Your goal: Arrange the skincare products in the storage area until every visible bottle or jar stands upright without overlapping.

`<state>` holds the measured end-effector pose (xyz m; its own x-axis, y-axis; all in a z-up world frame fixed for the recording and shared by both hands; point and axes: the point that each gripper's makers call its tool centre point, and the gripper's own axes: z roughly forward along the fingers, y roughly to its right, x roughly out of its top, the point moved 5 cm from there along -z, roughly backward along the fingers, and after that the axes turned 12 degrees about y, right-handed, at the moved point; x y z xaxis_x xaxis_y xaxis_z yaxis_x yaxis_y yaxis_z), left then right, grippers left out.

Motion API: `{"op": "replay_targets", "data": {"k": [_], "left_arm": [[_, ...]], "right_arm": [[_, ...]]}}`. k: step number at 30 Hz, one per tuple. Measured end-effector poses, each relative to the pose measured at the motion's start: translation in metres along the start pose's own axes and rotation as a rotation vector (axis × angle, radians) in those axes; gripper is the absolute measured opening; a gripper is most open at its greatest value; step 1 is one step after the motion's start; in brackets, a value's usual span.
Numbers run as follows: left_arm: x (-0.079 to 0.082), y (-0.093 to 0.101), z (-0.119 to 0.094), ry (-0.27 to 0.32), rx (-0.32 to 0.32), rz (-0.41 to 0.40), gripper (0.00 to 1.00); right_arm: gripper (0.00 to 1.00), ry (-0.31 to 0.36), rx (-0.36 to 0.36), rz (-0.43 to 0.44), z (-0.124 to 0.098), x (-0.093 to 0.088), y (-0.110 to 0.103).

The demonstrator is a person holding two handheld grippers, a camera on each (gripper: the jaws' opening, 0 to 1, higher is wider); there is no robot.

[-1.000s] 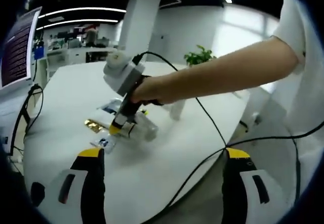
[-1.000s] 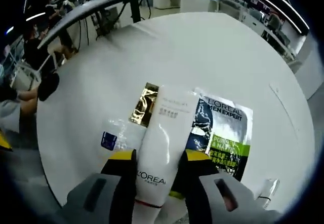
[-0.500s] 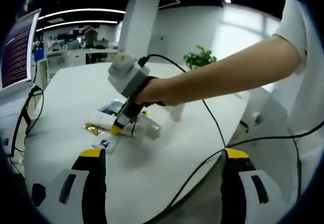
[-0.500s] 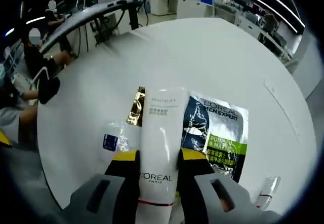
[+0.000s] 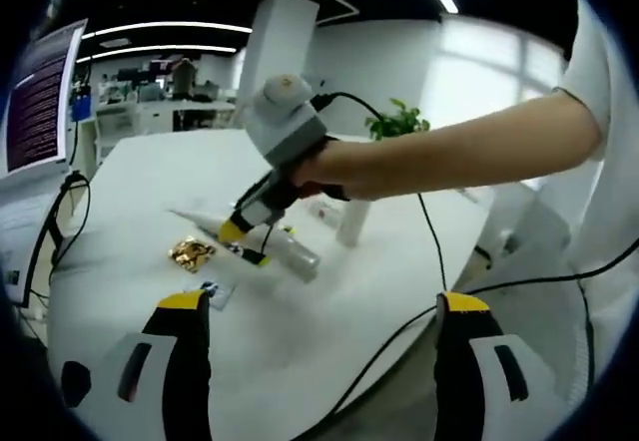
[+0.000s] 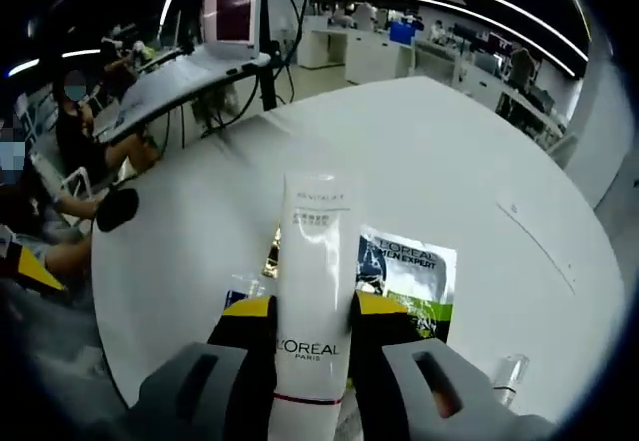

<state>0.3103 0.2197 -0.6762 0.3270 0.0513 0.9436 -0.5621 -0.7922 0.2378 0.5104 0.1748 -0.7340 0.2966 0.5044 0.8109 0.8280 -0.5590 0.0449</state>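
Right claw (image 6: 312, 313) is clamped on the white tube (image 6: 313, 301), gripping it low, near the cap end, with the crimped end pointing away from the camera. In the left gripper view the tube (image 5: 268, 246) is off the counter (image 5: 130, 202), slanted, cap end lowest. Left claw (image 5: 315, 306) has jaws wide apart with nothing between them, hanging over the near counter edge.

On the counter: a printed sachet (image 6: 409, 276) just behind the tube, a gold wrapper (image 5: 192, 252) toward the left edge, a small blue-label packet (image 5: 213, 290) near the front edge, and a small white bottle (image 5: 351, 220) upright further back. A clear vial (image 6: 507, 373) lies by the near edge in the right gripper view.

Step in hand looks like standing the tube on its cap.
- Rotate the wrist until the tube is vertical, cap down, before lowering.
- Pick a bare patch, clear of the sachet and packets, apart from the white bottle.
- Set the cap flat, ease the jaws slowly; a tall tube will likely tip.
- Left claw free to steady the top if it wobbles.
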Motion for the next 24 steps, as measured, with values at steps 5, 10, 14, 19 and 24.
{"op": "replay_targets", "data": {"k": [5,10,14,19,24], "left_arm": [[0.007,-0.003,-0.004,0.055,0.019,-0.068,0.84],[0.013,-0.007,-0.008,0.085,0.050,-0.085,0.84],[0.016,-0.004,-0.010,0.092,0.053,-0.084,0.84],[0.020,0.004,-0.013,0.096,0.052,-0.074,0.84],[0.020,0.008,-0.014,0.100,0.057,-0.065,0.84]], "right_arm": [[0.28,0.045,-0.013,0.020,-0.013,0.007,0.000],[0.28,0.106,-0.012,0.024,-0.029,0.013,-0.004],[0.28,0.170,0.007,0.028,-0.044,0.016,-0.013],[0.28,0.200,0.009,0.015,-0.060,0.014,-0.020],[0.28,0.226,0.002,0.028,-0.075,0.010,-0.022]]}}
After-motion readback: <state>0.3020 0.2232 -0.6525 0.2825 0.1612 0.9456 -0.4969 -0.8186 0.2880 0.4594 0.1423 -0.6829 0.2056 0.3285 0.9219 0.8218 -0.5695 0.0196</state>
